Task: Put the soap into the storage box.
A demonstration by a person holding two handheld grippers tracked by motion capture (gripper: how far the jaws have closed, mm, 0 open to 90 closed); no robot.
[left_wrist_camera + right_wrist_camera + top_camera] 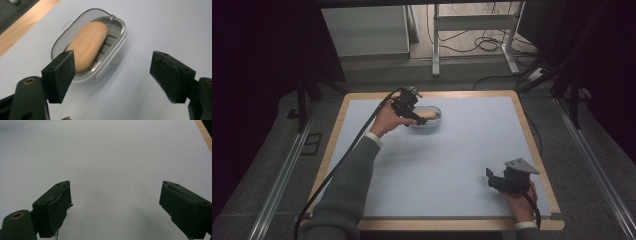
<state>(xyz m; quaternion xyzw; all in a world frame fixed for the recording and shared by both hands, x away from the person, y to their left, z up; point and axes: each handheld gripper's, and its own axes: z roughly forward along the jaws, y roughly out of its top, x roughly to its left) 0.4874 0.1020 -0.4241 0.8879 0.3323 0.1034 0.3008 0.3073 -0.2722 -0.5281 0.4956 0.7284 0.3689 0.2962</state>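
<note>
An oval tan bar of soap (88, 45) lies in a grey and white soap dish (117, 42) on the pale blue mat. In the high view the soap dish (435, 120) sits at the far middle of the mat, with the soap (427, 114) inside it. My left gripper (414, 118) hovers just left of the dish. Seen along its own jaws, the left gripper (112, 75) stands open above the mat, nothing between its pads. My right gripper (490, 177) rests near the front right corner. The right gripper (115, 207) is open over bare mat.
The pale blue mat (452, 150) covers a wooden table (539, 165) whose rim shows all round. Cables trail from both grippers toward the near edge. Beyond the table stand a white desk frame (472, 30) and loose floor cables.
</note>
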